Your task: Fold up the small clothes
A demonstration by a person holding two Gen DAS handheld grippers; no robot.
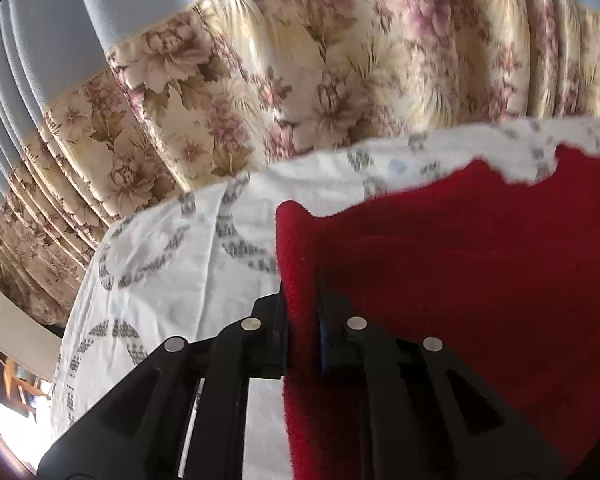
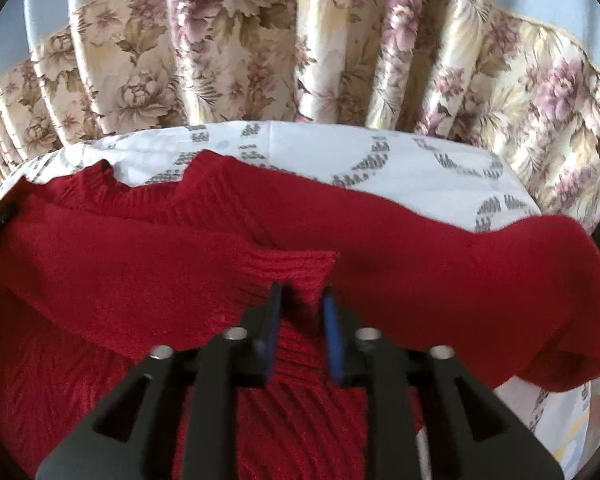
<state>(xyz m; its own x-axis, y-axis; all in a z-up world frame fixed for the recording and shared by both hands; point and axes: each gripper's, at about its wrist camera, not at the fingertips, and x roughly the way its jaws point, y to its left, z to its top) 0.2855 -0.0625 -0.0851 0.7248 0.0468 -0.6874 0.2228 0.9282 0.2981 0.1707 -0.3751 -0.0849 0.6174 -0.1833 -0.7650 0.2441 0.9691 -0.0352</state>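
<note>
A red knit sweater lies on a table covered by a white cloth with grey print. My left gripper is shut on the sweater's left edge, and the red fabric stands up between its pads. In the right wrist view the sweater fills the lower frame, with one sleeve stretching to the right. A ribbed cuff is folded over the body. Its corner sits between the blue pads of my right gripper, which is open, with gaps showing on both sides of the cuff.
A floral curtain hangs close behind the table's far edge, with a pale blue pleated curtain above it. The white cloth shows bare beyond the sweater. The table's edge drops off at the left.
</note>
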